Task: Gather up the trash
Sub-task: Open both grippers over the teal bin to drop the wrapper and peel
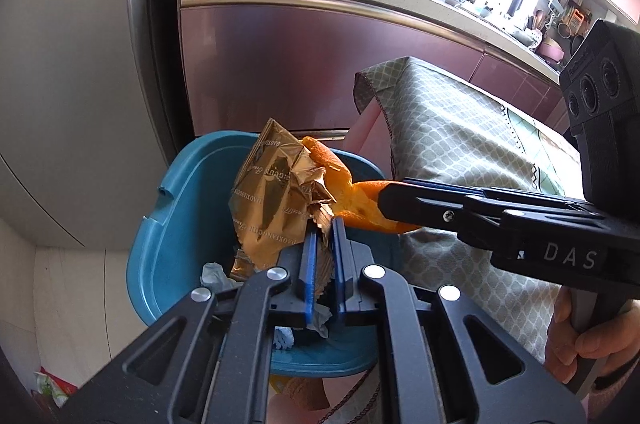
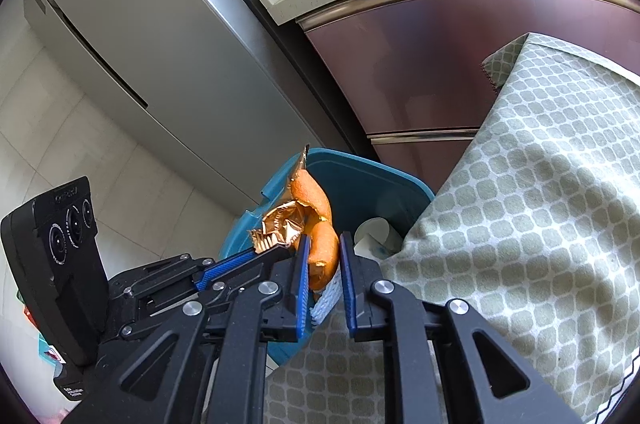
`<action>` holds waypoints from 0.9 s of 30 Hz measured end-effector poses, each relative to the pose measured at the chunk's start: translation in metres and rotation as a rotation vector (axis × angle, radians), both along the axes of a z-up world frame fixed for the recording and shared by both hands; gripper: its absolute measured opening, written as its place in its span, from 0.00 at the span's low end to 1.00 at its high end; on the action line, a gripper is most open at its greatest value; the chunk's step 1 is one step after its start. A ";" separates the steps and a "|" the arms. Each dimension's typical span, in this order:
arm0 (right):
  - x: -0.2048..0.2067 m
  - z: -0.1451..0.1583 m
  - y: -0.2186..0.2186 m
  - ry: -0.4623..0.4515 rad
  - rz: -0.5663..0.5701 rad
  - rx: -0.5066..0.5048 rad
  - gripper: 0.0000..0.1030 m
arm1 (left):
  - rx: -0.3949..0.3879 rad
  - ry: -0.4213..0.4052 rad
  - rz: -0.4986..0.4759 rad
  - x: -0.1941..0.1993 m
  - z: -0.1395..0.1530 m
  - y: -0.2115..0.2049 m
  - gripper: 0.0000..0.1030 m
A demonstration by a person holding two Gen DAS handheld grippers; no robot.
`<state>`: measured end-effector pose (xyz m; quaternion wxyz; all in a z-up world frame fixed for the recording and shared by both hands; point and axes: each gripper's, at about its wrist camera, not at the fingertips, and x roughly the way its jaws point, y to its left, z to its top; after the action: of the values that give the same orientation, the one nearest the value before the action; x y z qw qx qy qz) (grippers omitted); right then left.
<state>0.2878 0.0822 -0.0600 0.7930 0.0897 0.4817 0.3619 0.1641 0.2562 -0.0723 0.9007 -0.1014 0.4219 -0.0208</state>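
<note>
- Pinching the tail of a crumpled gold wrapper (image 1: 276,200), the left gripper (image 1: 325,224) has its blue pads clenched on the foil, so the bulk of the packet stands up ahead of the fingertips and hangs over the open teal bin (image 1: 176,224).
- Beside it, the right gripper (image 2: 323,244) carries a strip of orange peel (image 2: 320,224). In the right wrist view a gap shows between the peel and the right-hand pad, while the peel lies against the left-hand one; the side-on view suggests it is still caught at the tip, so I read a loosening hold rather than a firm clamp, though I cannot be sure.
- The two pieces of trash touch each other above the bin mouth, peel curling against the wrapper, both held out past the bin's near rim, presumably so they fall inside when let go.
- Tissue-like scraps (image 1: 216,274) already lie at the bottom of the bin.
- The bin sits on the floor just beside the hanging corner of a patterned tablecloth (image 2: 540,184), with a maroon cabinet (image 1: 320,64) behind.
- A hand (image 1: 592,336) grips the right tool's handle at the frame's edge.
</note>
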 end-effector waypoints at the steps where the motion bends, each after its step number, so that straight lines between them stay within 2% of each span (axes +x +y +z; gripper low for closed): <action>1: 0.002 -0.001 0.001 0.001 -0.001 -0.003 0.16 | -0.005 0.008 0.001 0.002 -0.002 0.000 0.08; 7: 0.006 -0.005 0.004 0.003 -0.005 -0.017 0.22 | -0.031 0.039 0.006 0.012 -0.012 0.001 0.09; 15: 0.003 -0.004 0.001 -0.005 -0.008 -0.008 0.22 | -0.036 0.044 0.019 0.014 -0.018 0.000 0.12; 19: -0.004 -0.001 -0.005 -0.018 -0.006 0.001 0.23 | -0.021 0.023 0.017 0.006 -0.014 -0.002 0.17; 24: -0.020 0.009 -0.014 -0.066 0.005 0.010 0.29 | 0.005 -0.038 0.017 -0.008 0.001 -0.007 0.34; 27: -0.034 0.017 -0.023 -0.104 0.008 0.017 0.38 | 0.028 -0.081 0.015 -0.020 0.012 -0.011 0.42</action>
<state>0.2538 0.0594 -0.0434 0.8148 0.0759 0.4371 0.3732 0.1437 0.2447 -0.0604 0.9184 -0.0912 0.3847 -0.0124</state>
